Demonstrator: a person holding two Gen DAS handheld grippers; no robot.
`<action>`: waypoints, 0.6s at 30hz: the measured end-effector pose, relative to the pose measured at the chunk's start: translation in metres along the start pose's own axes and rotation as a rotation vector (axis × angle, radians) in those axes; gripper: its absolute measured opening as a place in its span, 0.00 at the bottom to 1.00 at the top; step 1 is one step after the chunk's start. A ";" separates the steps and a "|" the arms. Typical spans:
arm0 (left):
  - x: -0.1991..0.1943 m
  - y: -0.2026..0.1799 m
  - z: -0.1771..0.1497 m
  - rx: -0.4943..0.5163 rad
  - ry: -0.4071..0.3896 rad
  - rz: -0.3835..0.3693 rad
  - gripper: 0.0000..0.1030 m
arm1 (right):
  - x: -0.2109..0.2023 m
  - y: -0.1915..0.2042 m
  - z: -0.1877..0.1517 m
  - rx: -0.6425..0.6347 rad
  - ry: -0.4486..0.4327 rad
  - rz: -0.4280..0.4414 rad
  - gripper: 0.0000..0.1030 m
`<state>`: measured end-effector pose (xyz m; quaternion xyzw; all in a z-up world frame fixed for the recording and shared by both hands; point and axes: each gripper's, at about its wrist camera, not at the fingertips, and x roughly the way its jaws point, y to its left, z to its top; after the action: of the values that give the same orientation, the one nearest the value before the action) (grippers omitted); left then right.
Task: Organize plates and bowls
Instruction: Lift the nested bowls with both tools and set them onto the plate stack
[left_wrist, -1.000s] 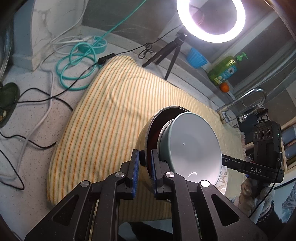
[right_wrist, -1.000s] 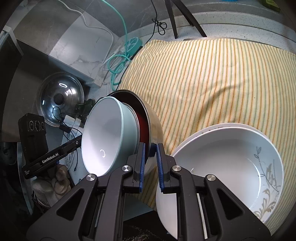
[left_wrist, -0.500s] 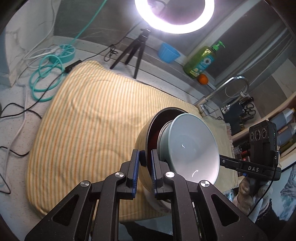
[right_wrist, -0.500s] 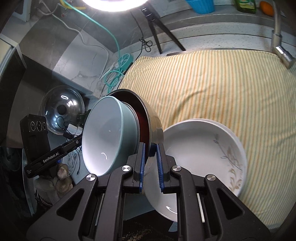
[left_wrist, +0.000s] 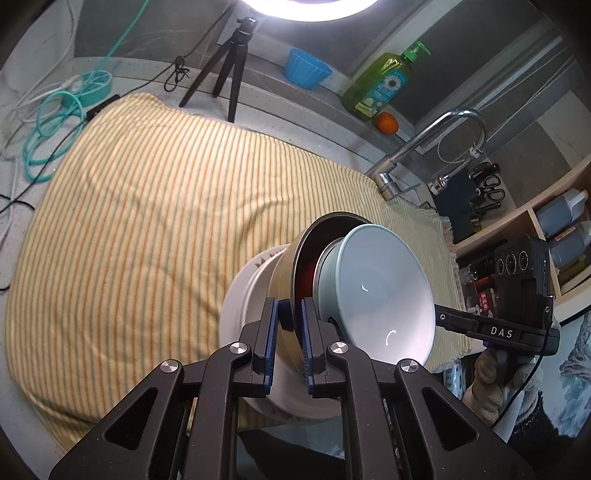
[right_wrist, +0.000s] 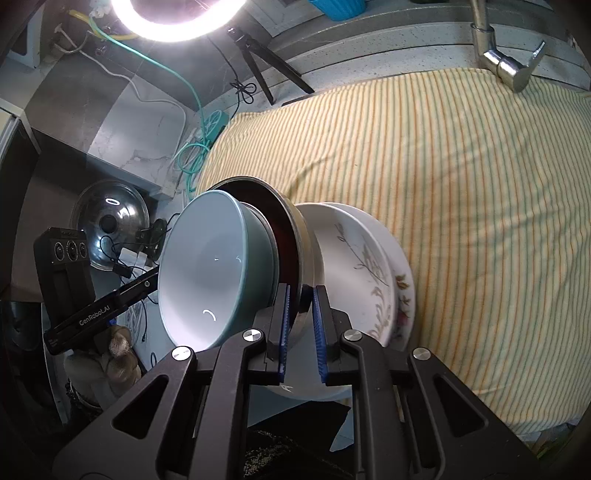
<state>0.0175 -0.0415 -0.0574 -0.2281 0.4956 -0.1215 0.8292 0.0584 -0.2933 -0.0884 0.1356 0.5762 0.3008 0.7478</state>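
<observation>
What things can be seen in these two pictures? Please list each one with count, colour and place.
metal bowl: one, steel with dark red inside, held at its rim by both grippers
blue-grey bowl: one, nested in the metal bowl
white dishes: a stack with a leaf pattern, on the cloth under the held bowls
striped cloth: one, yellow, on the counter
soap bottle: one, green, back ledge
small bowl: one, blue, back ledge
orange: one, back ledge
tap: one, chrome
tripod: one, black
pot lid: one, steel, left
left gripper: black, shut
right gripper: black, shut
</observation>
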 end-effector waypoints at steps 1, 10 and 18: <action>0.002 -0.002 -0.002 -0.002 0.002 0.002 0.08 | -0.001 -0.003 -0.001 0.001 0.002 0.001 0.13; 0.012 -0.007 -0.011 -0.030 0.020 0.017 0.08 | 0.001 -0.020 -0.006 -0.006 0.029 0.008 0.13; 0.014 -0.007 -0.012 -0.047 0.007 0.027 0.08 | 0.002 -0.023 -0.006 -0.019 0.040 0.021 0.13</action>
<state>0.0141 -0.0570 -0.0695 -0.2406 0.5043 -0.0993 0.8234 0.0597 -0.3108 -0.1041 0.1283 0.5865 0.3167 0.7343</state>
